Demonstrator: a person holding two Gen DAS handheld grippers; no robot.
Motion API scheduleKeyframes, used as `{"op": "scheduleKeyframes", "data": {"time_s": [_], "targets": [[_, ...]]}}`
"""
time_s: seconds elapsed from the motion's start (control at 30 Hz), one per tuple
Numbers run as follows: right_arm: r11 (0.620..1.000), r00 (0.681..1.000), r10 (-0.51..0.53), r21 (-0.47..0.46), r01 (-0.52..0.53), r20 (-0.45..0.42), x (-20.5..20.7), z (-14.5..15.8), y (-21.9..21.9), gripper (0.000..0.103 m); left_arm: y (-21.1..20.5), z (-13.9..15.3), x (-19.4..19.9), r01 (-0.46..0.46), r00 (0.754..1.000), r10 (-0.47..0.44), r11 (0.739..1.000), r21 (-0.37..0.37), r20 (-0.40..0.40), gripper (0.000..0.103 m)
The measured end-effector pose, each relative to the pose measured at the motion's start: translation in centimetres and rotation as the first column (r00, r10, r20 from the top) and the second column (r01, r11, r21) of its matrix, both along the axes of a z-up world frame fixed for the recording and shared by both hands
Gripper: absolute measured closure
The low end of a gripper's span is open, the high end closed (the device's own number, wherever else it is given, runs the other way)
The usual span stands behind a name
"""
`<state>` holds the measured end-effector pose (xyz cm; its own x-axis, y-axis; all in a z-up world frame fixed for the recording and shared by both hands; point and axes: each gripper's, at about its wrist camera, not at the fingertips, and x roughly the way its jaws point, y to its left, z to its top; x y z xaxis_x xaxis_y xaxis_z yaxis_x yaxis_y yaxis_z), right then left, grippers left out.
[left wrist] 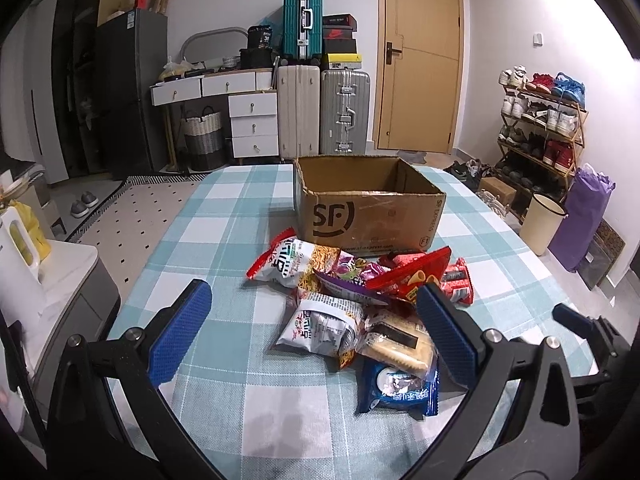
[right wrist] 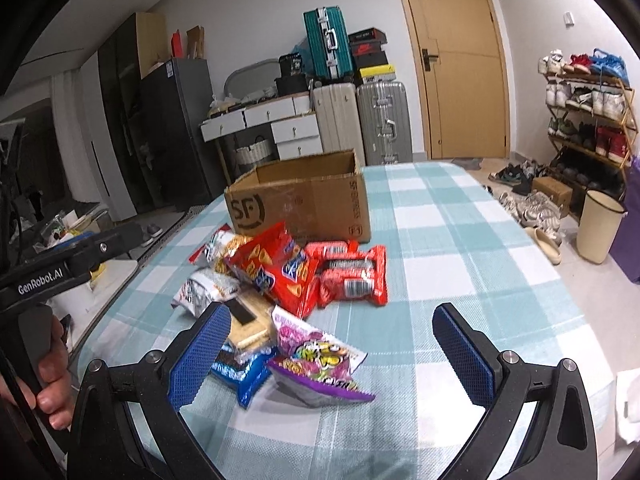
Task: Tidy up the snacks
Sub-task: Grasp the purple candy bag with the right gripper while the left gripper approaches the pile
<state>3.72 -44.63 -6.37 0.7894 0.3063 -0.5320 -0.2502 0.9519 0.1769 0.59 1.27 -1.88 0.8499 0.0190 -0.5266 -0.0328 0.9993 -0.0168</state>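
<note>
A heap of snack packets lies on the checked tablecloth (left wrist: 224, 392) before an open cardboard box (left wrist: 368, 204) (right wrist: 304, 208). The heap holds white noodle packs (left wrist: 294, 266), a red chip bag (right wrist: 276, 268), red biscuit packs (right wrist: 354, 274), a cracker pack (left wrist: 396, 342), a blue cookie pack (left wrist: 400, 394) and a purple candy bag (right wrist: 320, 364). My left gripper (left wrist: 314, 326) hovers open above the near side of the heap, holding nothing. My right gripper (right wrist: 332, 346) is open too, over the purple candy bag. The box looks empty inside.
A hand (right wrist: 52, 376) holds the left gripper's handle at the table's left. Beyond the table stand suitcases (left wrist: 324, 112), a drawer unit (left wrist: 252, 120), a shoe rack (left wrist: 544, 128), a cream bin (left wrist: 542, 222) and a wooden door (left wrist: 420, 56). A white kettle (left wrist: 18, 268) sits left.
</note>
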Motion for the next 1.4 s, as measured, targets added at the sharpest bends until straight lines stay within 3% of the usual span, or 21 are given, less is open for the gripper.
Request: {"op": "scheduleKeyframes", "data": {"time_s": [0.47,0.73,1.03,1.1,1.3,1.4], "targets": [[0.999,0.992,0.043,0.012,-0.042,-0.122,2.9,-4.8,0.6,0.000,0.2,-1.1,0.7,0.006,1.000,-0.006,1.000,-0.003,-0.029,0.001],[0.998,0.985,0.056,0.041,-0.050,-0.162,4.1,-6.0,0.7,0.001,0.6,-1.7,1.2,-0.002,0.999,0.002,1.000,-0.008,-0.040,0.001],[0.990,0.971,0.106,0.111,-0.084,-0.216,4.7,-7.0,0.6,0.023,1.4,-2.0,1.4,-0.020,0.999,0.020,1.000,-0.010,-0.048,0.001],[0.987,0.965,0.126,0.126,-0.099,-0.228,4.8,-7.2,0.7,0.035,1.6,-2.1,1.5,-0.026,0.998,0.026,1.000,-0.010,-0.049,0.001],[0.978,0.960,0.148,0.180,-0.106,-0.238,4.9,-7.6,0.2,0.055,2.8,-2.3,1.7,-0.050,0.997,0.049,0.999,-0.011,-0.056,0.001],[0.976,0.962,0.147,0.189,-0.103,-0.232,4.7,-7.5,0.0,0.057,3.7,-2.5,1.9,-0.061,0.996,0.060,0.998,-0.014,-0.059,0.001]]}}
